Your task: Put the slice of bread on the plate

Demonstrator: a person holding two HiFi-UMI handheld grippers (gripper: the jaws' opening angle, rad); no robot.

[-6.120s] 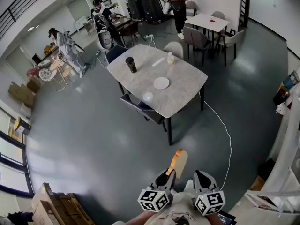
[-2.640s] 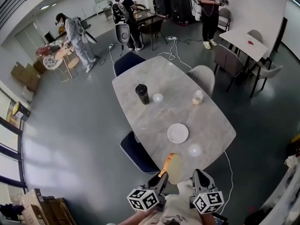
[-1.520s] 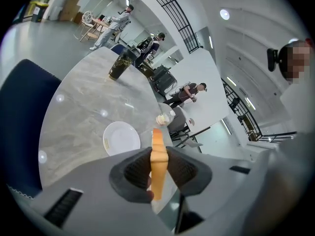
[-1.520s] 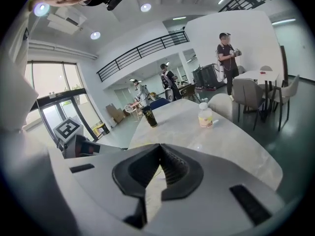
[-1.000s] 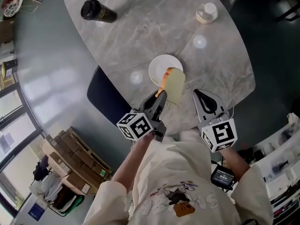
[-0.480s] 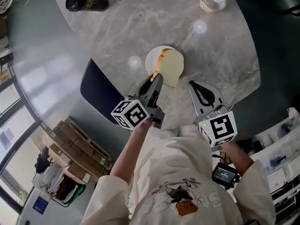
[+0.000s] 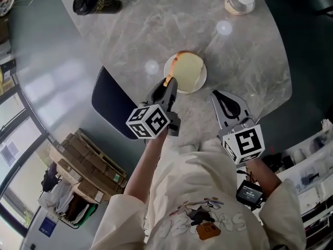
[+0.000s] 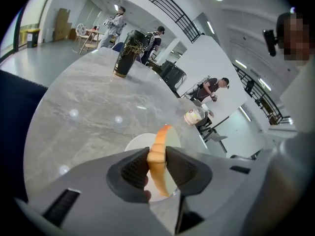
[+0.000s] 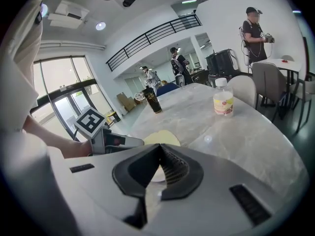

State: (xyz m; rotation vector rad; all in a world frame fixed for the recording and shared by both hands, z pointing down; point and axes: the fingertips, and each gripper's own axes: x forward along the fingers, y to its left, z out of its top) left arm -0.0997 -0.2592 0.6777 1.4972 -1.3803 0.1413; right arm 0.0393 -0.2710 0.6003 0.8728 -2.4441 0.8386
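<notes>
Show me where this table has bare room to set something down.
The table is bare between the tumbler and the bottle, and to the right of the plate. The near edge is crowded: the left gripper holds the bread slice at the plate, with the right gripper alongside.

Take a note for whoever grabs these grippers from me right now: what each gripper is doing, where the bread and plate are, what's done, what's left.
Left gripper: shut on the slice of bread, pinched at its crust edge.
Right gripper: shut, empty, over the table just right of the plate.
Plate: on the table's near side, with the bread over it; I cannot tell whether the bread rests on it.
Done: bread is at the plate.
Left: probably lower the bread flat, open the left jaws, back away.
</notes>
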